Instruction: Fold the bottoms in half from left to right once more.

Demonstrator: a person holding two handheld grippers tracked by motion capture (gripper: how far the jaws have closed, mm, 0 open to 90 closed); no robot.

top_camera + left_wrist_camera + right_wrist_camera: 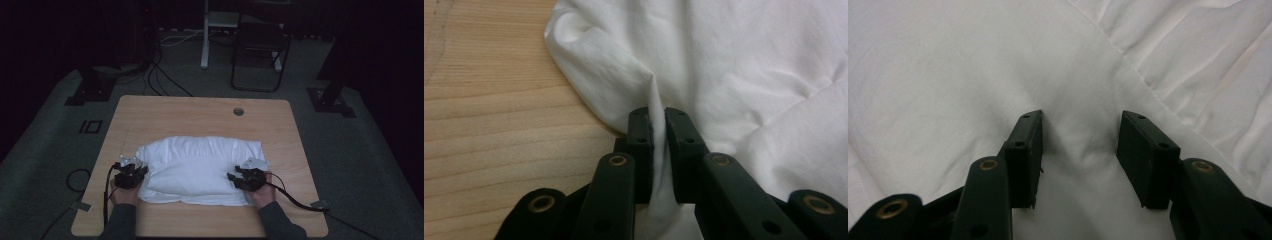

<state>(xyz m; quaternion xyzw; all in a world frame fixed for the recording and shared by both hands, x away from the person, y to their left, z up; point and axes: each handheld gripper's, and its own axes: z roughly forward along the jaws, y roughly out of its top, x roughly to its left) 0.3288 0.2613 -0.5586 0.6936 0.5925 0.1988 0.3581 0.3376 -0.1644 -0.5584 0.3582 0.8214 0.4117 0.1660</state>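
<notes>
Nearest the camera, on the left, the left gripper (131,175) has its fingers (642,135) clenched on a pinched ridge of the white pillow (200,167) at its left edge, probably to get hold of the cover for lifting or straightening. Soft, puffy and creased, the pillow lies across the middle of the wooden table (200,112). On the right, the right gripper (1080,150) rests on the fabric with its fingers (1148,155) released and spread, a small hump of cloth between them but ungripped.
</notes>
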